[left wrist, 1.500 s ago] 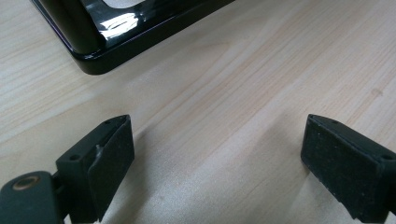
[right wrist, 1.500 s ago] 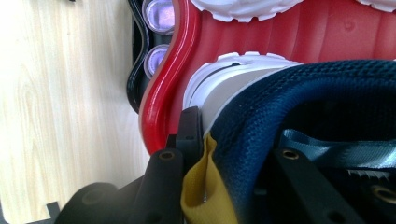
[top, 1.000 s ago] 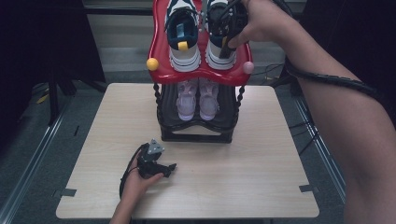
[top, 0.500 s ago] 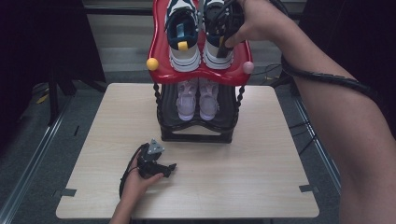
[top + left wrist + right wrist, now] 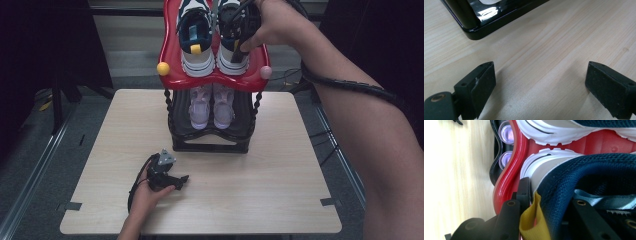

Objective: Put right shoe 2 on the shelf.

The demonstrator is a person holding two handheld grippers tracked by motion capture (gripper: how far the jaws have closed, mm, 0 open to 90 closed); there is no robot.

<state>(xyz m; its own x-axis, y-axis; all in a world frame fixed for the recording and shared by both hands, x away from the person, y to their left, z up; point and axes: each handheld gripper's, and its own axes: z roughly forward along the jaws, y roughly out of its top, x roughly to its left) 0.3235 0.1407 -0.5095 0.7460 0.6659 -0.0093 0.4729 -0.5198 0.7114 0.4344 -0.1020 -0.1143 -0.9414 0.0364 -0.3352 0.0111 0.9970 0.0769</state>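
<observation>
1. Not much has shifted since the earlier frames: the right hand-held gripper (image 5: 239, 31) has nudged slightly along the red top shelf (image 5: 174, 76) of the shoe rack, staying on the right-hand sneaker (image 5: 231, 50) the whole time. The left hand-held gripper (image 5: 167, 175) hasn't budged from the tabletop (image 5: 280, 165) in front of the rack.
2. From the right gripper view, one jaw sits outside the heel by the yellow pull tab (image 5: 534, 225) and the other inside the navy collar (image 5: 579, 177), so it's closed on that sneaker's heel. My guess is the shoe is either just being set down or about to be lifted; it's resting on the shelf, sole down.
3. Left one is idle, jaws spread wide with nothing between them, just bare wood and the rack's black base corner (image 5: 474, 27) ahead of it.
4. Around it: the matching left sneaker (image 5: 196, 45) sits just beside the gripped one, so there's little room to wiggle sideways. A pale purple pair (image 5: 212, 105) sits on the lower shelf directly under.
5. The yellow knob (image 5: 163, 68) and pink knob (image 5: 265, 72) at the shelf's front corners could snag a shoe dragged forward. Lifting straight up looks safest.
</observation>
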